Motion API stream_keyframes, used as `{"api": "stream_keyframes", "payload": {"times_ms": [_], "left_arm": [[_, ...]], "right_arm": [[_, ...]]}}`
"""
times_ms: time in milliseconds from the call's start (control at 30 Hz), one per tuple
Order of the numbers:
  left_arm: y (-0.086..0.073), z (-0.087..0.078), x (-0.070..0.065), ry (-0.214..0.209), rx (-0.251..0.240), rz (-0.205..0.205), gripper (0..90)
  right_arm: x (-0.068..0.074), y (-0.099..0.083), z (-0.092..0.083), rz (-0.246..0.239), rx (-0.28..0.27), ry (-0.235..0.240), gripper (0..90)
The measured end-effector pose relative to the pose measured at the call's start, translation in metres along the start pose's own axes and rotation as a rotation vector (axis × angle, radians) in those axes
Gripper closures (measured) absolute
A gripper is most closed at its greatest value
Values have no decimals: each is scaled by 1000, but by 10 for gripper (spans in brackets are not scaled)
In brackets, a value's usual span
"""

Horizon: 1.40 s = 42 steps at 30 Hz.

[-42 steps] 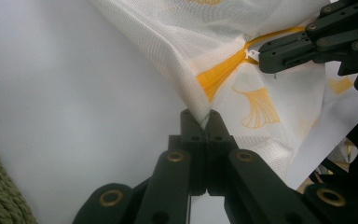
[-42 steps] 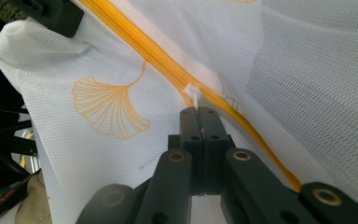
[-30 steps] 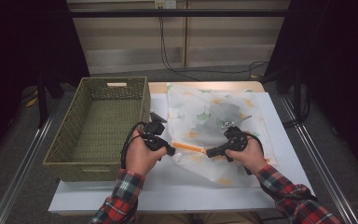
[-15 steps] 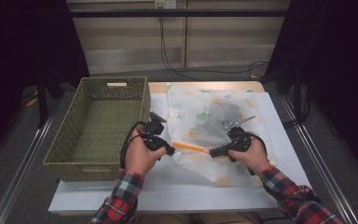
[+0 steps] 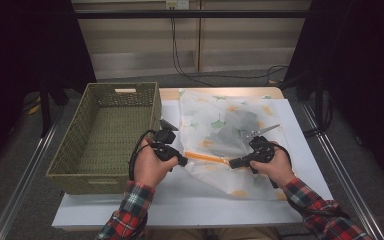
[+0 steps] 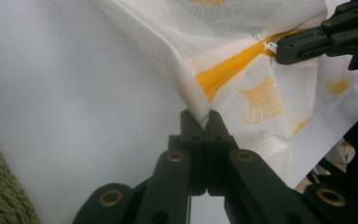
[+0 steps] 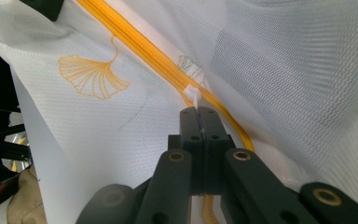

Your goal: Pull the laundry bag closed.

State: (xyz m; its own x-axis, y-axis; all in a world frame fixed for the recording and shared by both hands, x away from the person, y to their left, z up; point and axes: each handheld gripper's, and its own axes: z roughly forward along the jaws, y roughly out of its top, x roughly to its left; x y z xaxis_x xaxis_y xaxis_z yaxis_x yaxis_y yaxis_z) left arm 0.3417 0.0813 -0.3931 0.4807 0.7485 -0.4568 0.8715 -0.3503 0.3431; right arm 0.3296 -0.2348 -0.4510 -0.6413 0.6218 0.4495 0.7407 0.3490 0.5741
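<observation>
Table first: a white surface running away from me, with a green woven basket standing empty on its left part. To the right of the basket lies a white mesh bag printed with ginkgo leaves, something dark and grey showing through it. Along the bag's near edge runs an orange zipper, its long axis going roughly left to right across me, between my two tools.

My left gripper has its jaws pressed together on the bag's fabric at the zipper's left end. My right gripper is clamped on the small white zipper pull at the right. I judge this to be the zipper being worked: the left tool anchors the cloth, and the pull must travel along the orange line, towards the left gripper or away from it. The right hand does the moving. I cannot tell from here whether the zipper is opening or closing.

The right gripper view gives me what the high view cannot, namely the white tab nipped between the jaw tips. The left gripper view shows a pinched fold of mesh right at its tips, with the other tool's black jaws on the pull farther off.
</observation>
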Motion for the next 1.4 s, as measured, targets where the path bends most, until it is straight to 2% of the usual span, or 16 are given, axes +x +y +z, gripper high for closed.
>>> {"api": "stream_keyframes", "payload": {"times_ms": [167,200,233,400,600,767,833,1400], "left_arm": [[0,0,0,-4,4,1,896],[0,0,0,0,12,17,896],[0,0,-1,2,0,-2,895],[0,1,0,6,10,4,896],[0,1,0,6,7,-11,896],[0,0,1,5,12,-3,896],[0,1,0,18,9,-5,896],[0,1,0,4,14,-9,896]], "right_arm": [[-1,-2,-3,-7,0,-3,900],[-1,-2,-3,-7,-3,-2,900],[-1,-3,-3,-4,-2,-6,900],[-3,-5,-6,-5,0,-10,900],[-5,-7,-10,2,-5,-17,900],[-7,-10,-13,8,0,-23,900],[-8,-11,-14,6,-11,-20,900],[-12,-16,-20,21,-6,-27,900]]}}
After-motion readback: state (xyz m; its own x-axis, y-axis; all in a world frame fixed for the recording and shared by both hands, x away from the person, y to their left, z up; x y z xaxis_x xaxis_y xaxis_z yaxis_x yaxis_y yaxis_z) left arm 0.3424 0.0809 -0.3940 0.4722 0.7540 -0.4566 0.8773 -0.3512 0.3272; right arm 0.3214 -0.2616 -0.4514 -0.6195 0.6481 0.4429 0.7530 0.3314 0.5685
